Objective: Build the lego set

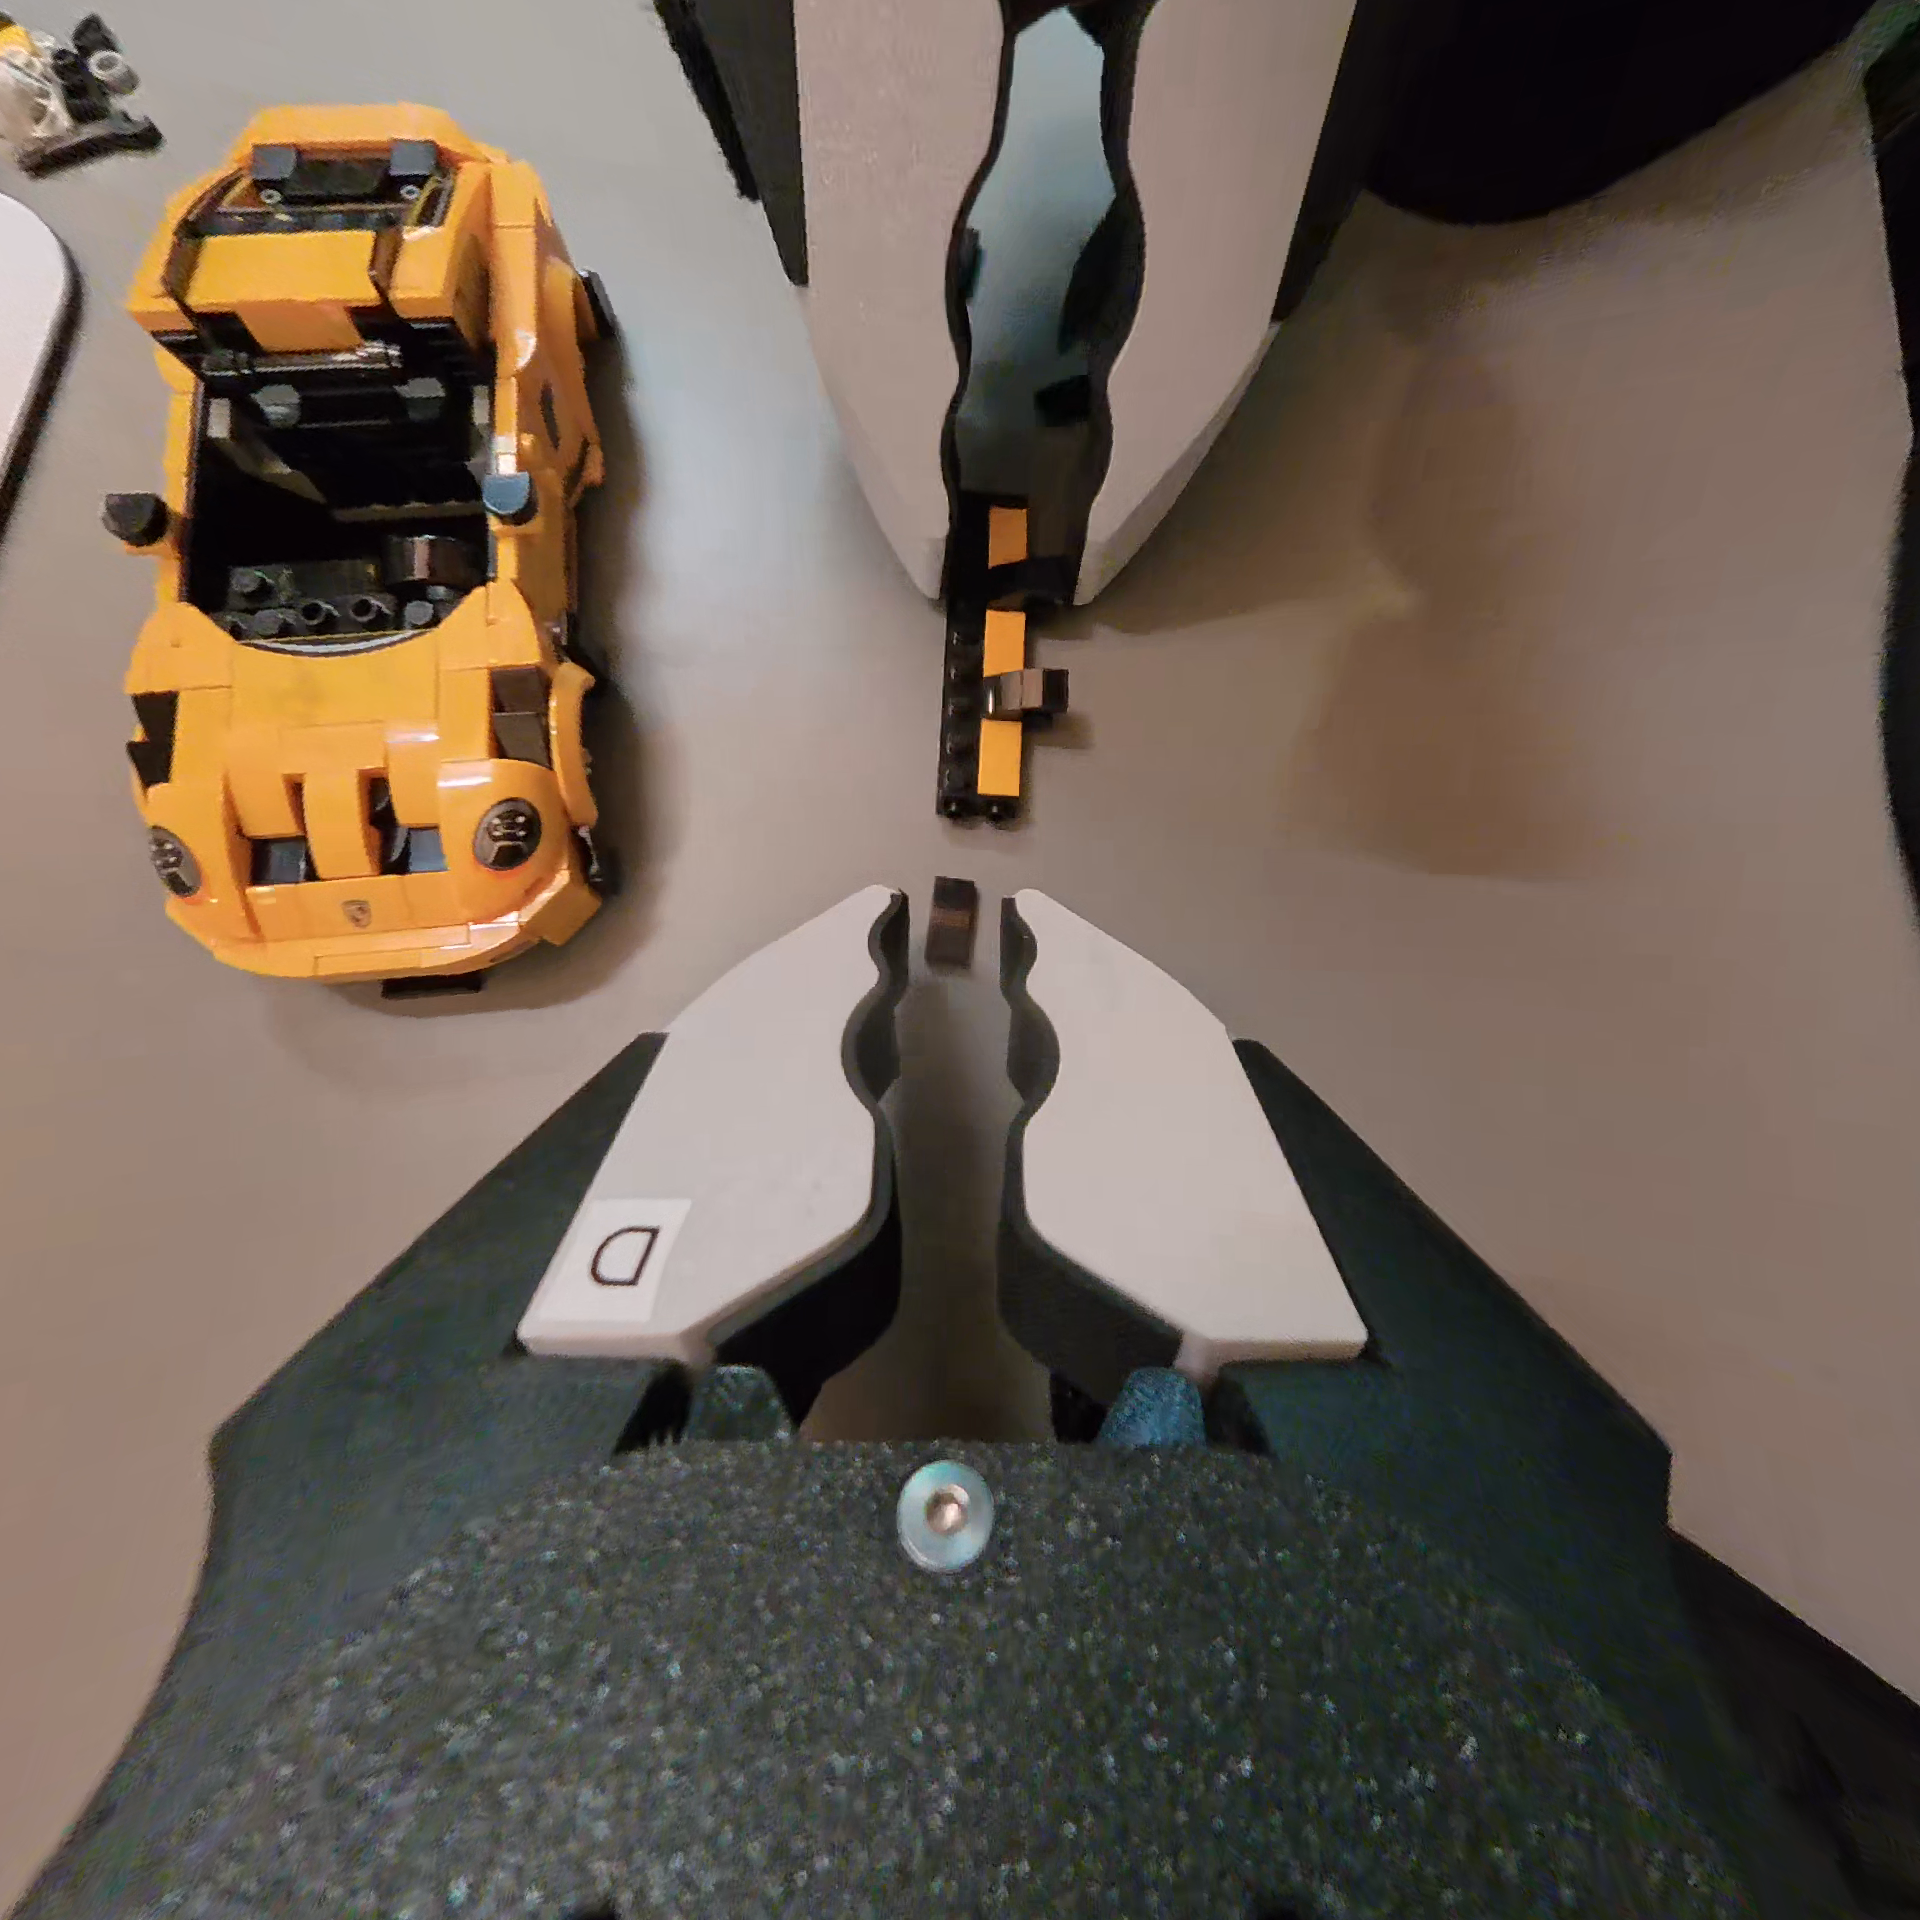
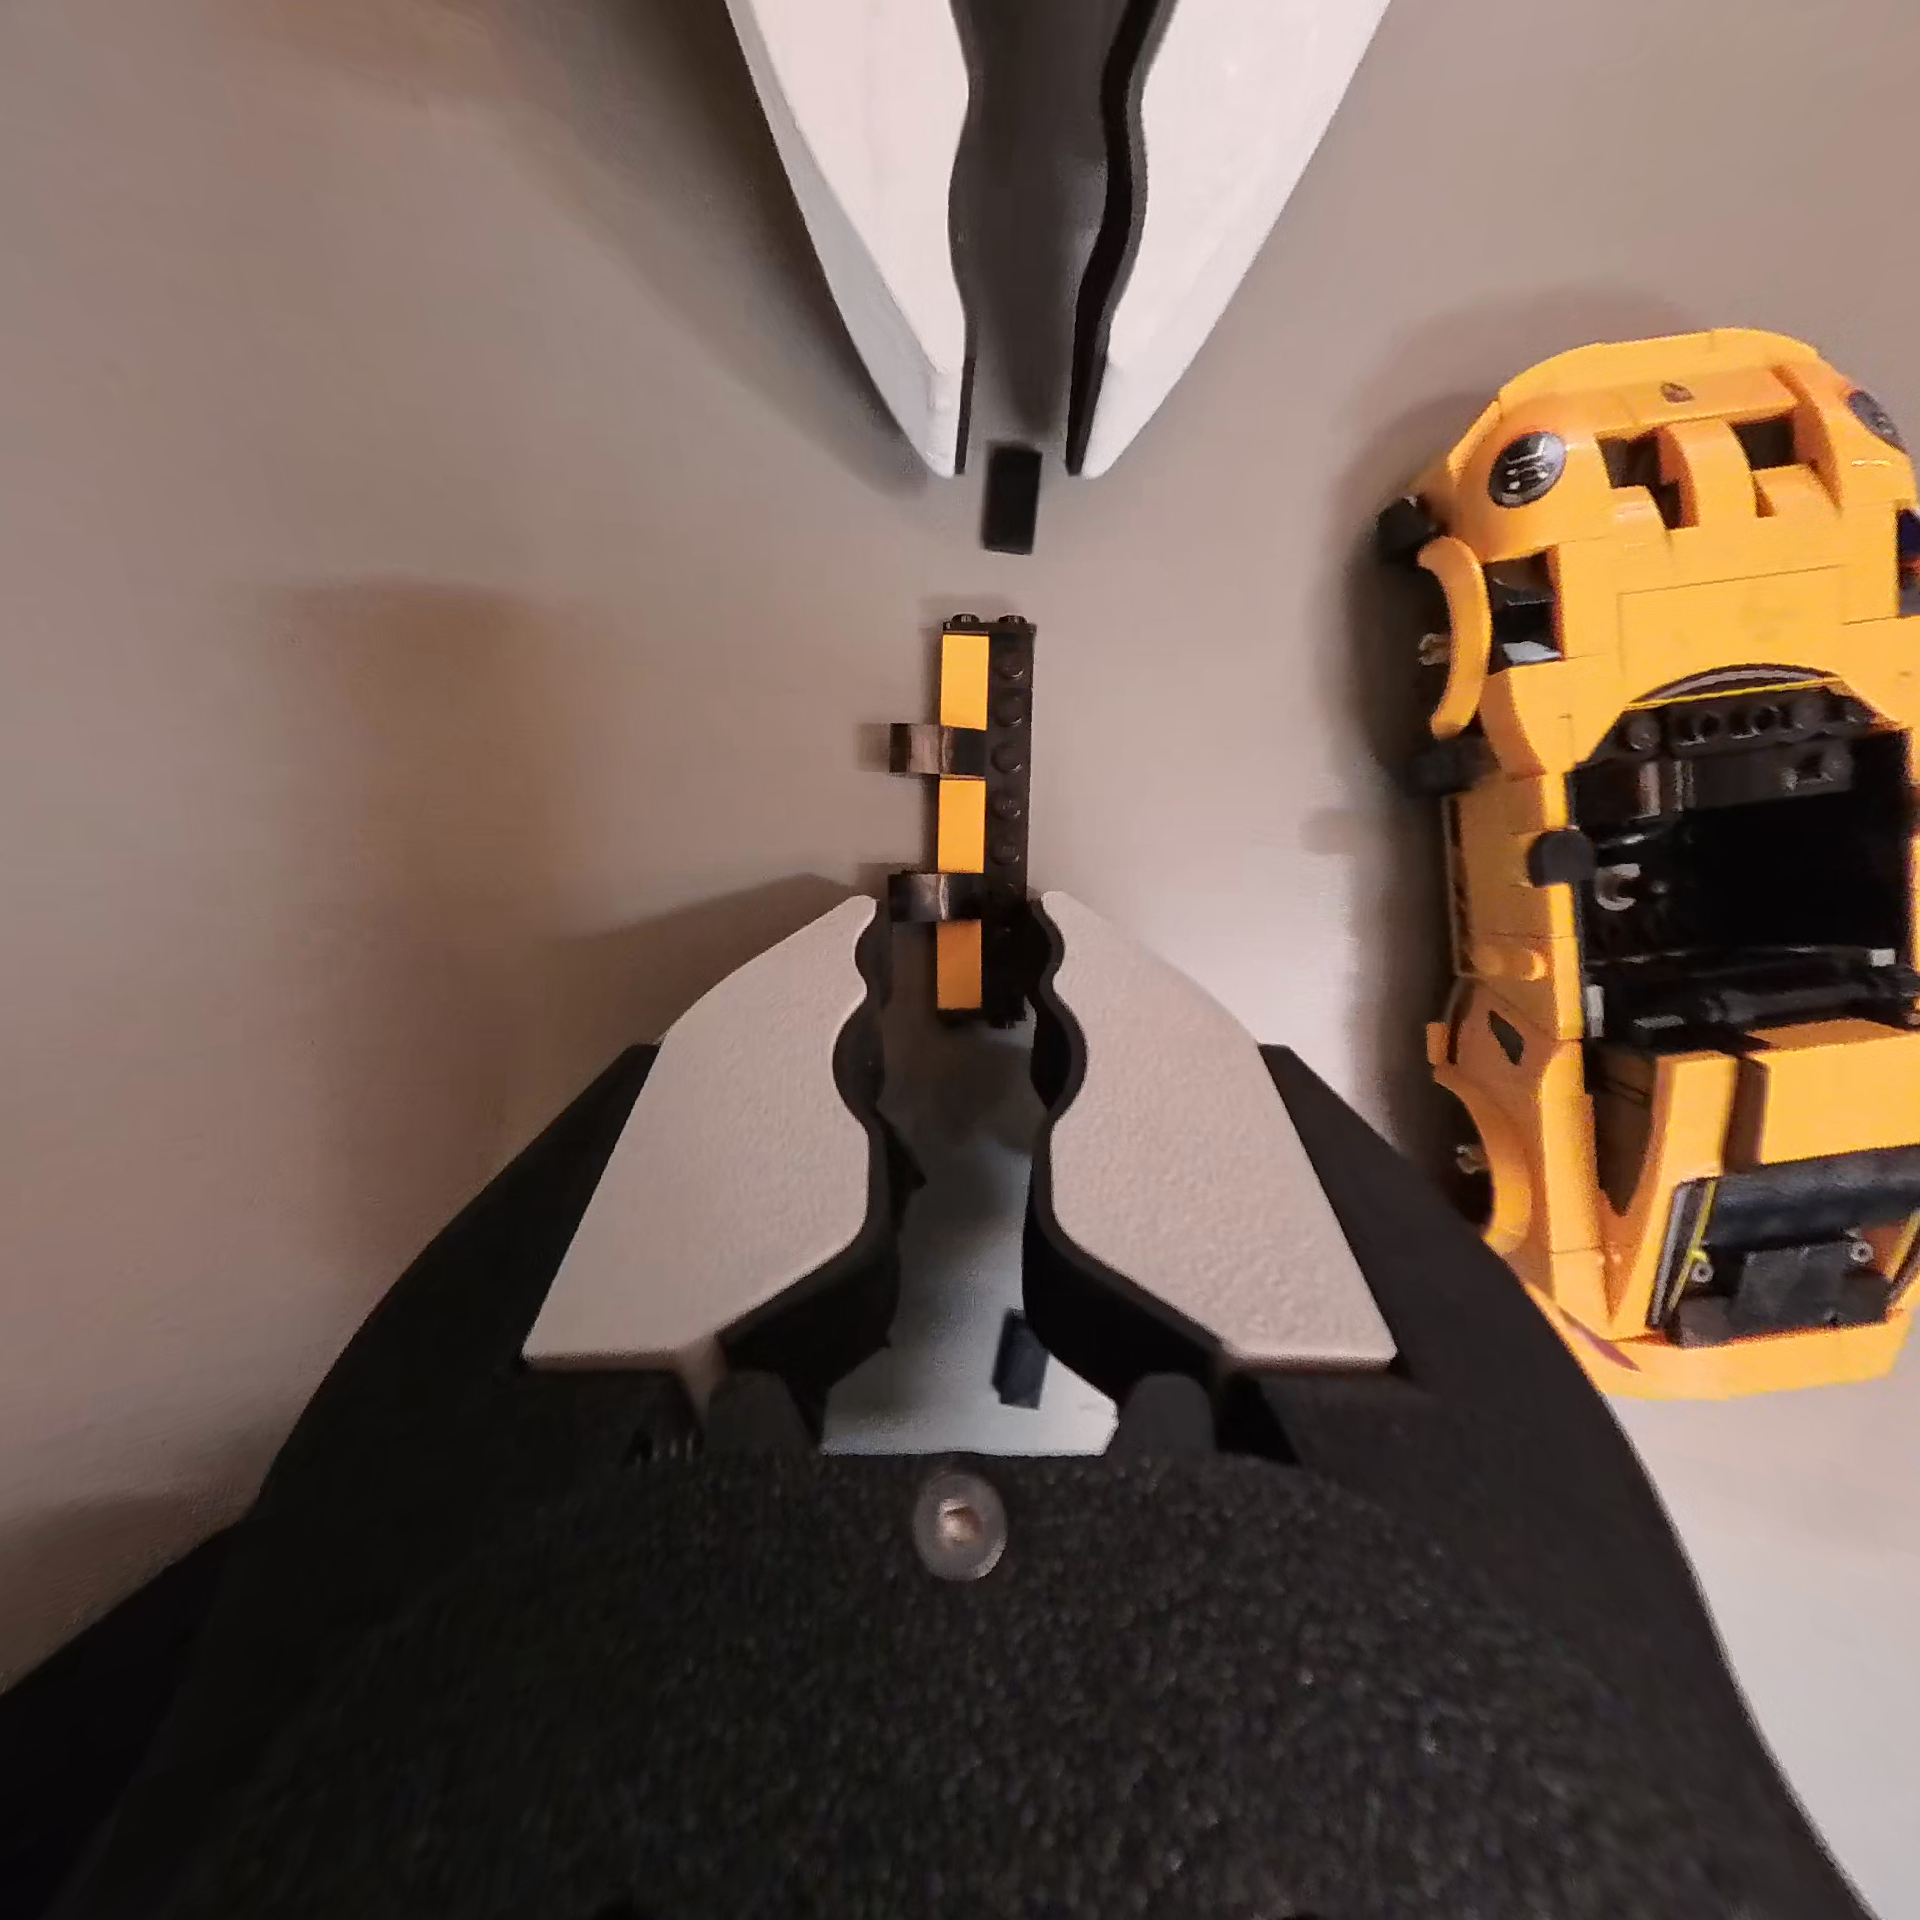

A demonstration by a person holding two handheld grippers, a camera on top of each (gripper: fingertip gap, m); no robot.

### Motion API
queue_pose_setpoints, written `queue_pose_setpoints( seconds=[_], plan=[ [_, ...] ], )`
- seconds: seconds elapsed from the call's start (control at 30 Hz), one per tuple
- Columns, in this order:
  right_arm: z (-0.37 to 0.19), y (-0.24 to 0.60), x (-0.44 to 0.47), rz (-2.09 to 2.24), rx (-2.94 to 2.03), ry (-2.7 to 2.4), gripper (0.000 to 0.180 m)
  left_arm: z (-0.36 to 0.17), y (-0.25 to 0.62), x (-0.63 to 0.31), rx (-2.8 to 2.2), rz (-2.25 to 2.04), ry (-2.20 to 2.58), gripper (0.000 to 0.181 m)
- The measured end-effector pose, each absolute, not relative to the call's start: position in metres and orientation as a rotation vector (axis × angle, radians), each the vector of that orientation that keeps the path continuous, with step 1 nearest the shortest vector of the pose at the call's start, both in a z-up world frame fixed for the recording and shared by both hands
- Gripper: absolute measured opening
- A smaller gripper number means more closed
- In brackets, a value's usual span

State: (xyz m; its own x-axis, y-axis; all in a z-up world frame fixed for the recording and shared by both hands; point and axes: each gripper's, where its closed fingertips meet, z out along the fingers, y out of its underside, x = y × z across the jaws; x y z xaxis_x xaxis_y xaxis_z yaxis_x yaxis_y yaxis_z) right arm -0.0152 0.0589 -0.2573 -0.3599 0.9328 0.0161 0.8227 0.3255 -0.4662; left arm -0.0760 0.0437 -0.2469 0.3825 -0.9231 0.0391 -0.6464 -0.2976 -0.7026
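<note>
My right gripper (image 2: 961, 909) is shut on the near end of a long black plate with orange tiles and two black clips (image 2: 982, 790). The plate lies lengthwise toward my left gripper (image 2: 1013, 462). In the left wrist view the plate (image 1: 987, 717) sticks out of the right gripper (image 1: 1008, 592). My left gripper (image 1: 951, 904) is narrowly open around a small black piece (image 1: 951, 925), with a thin gap of table on each side. That piece (image 2: 1010, 509) sits just off the plate's free end. The orange car (image 1: 353, 582) stands roofless beside them.
The car also shows at the right of the right wrist view (image 2: 1683, 883). Loose black and clear parts (image 1: 73, 83) lie at the far left corner. A white flat edge (image 1: 26, 312) lies at the left. A small dark piece (image 2: 1018, 1361) lies under my right gripper. Some 7 cm of space lies between my two pairs of fingers. The left gripper is farther from the small dark piece (image 2: 1018, 1361), some 15 cm, than the right, some 8 cm.
</note>
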Motion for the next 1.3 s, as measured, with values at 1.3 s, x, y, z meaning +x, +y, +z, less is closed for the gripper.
queue_pose_setpoints(
  seconds=[1.3],
  plan=[
    [-0.228,0.071,0.028,0.706,-1.678,-1.806,0.029,-0.241,0.051,-0.065,-2.047,-0.638,1.237,0.008]
  ],
)
